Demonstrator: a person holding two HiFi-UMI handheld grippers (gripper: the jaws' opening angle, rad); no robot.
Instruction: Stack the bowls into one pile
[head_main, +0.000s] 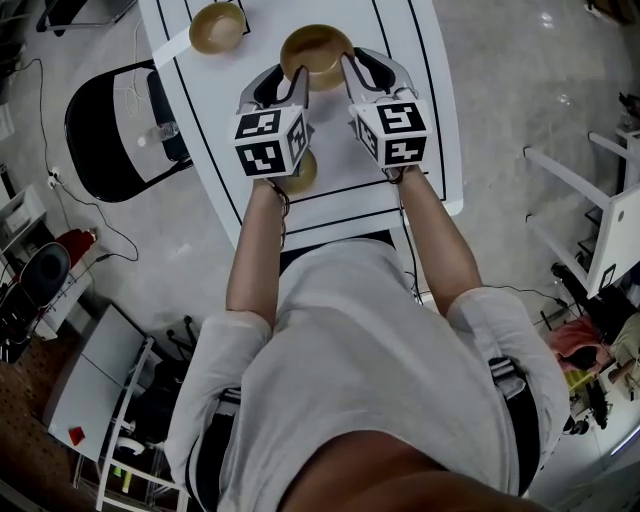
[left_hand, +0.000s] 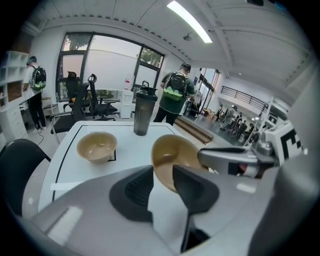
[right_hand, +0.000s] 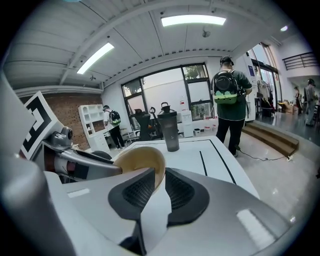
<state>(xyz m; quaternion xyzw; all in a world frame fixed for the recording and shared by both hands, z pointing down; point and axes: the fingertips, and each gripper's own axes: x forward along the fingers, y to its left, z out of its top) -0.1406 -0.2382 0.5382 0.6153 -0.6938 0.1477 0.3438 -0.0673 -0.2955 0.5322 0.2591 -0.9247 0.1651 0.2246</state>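
1. The right gripper (head_main: 362, 72) (right_hand: 159, 172) has its fingers closed on the rim of a tan bowl (head_main: 316, 50) (right_hand: 137, 160), one pad inside the wall and one outside.
2. The left gripper (head_main: 283, 82) (left_hand: 162, 172) meets the same bowl (left_hand: 172, 152) from the other side. Its fingers stand wide apart with the near rim between them. Whether the pads press on the rim cannot be told.
3. The bowl sits between the two grippers over the middle of the white worktop (head_main: 330, 200). It is tipped, with its opening turned toward the left gripper.
4. A second bowl (head_main: 217, 27) (left_hand: 97, 146) stands upright on the worktop, to the left of the gripped one and well apart from it.
5. A third bowl (head_main: 303, 175) lies nearer the person, mostly hidden under the left gripper's marker cube.
6. A dark tumbler (left_hand: 142, 112) (right_hand: 171, 131) stands upright at the far end of the worktop.
7. A black chair (head_main: 105, 130) is beside the worktop's left edge.
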